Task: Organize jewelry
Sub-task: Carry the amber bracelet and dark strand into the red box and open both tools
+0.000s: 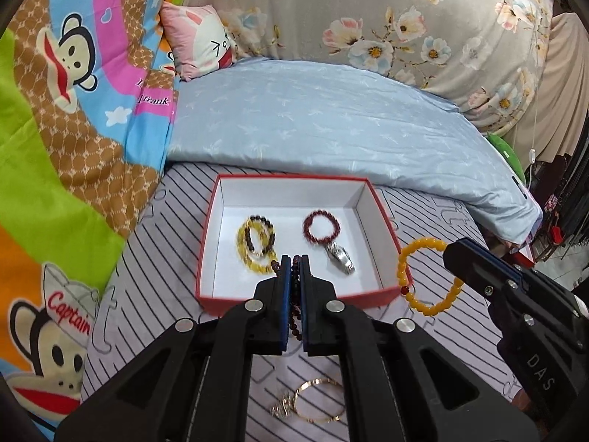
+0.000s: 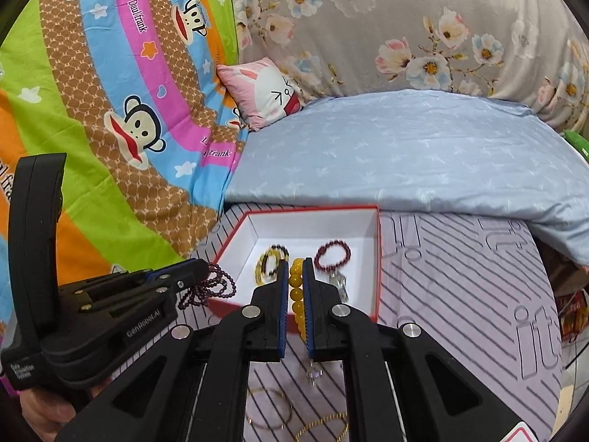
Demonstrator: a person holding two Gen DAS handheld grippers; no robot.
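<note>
Both grippers loaded, at near rim of red cardboard box w/ white lining point(image 1: 294, 296), on striped grey bedsheet point(image 1: 154, 258).

Left gripper point(image 1: 294, 269): jaws pinched tight on dark purple bead strand point(image 2: 210, 289), tips just over near wall. Right gripper point(image 2: 295, 269): jaws nipped on yellow bead bracelet point(image 1: 423, 276), loop hanging just outside right wall. In box, 3 pcs: yellow-and-dark bead bracelet point(image 1: 257, 243) left, dark red bead bracelet point(image 1: 321, 227) and silver charm point(image 1: 340, 258) right; bare floor between and at back. On sheet near cams: 2 thin gold bangles point(image 2: 267, 407), 1 gold chain point(image 2: 324, 425). Blue quilt point(image 1: 331, 129) close behind far wall.
</note>
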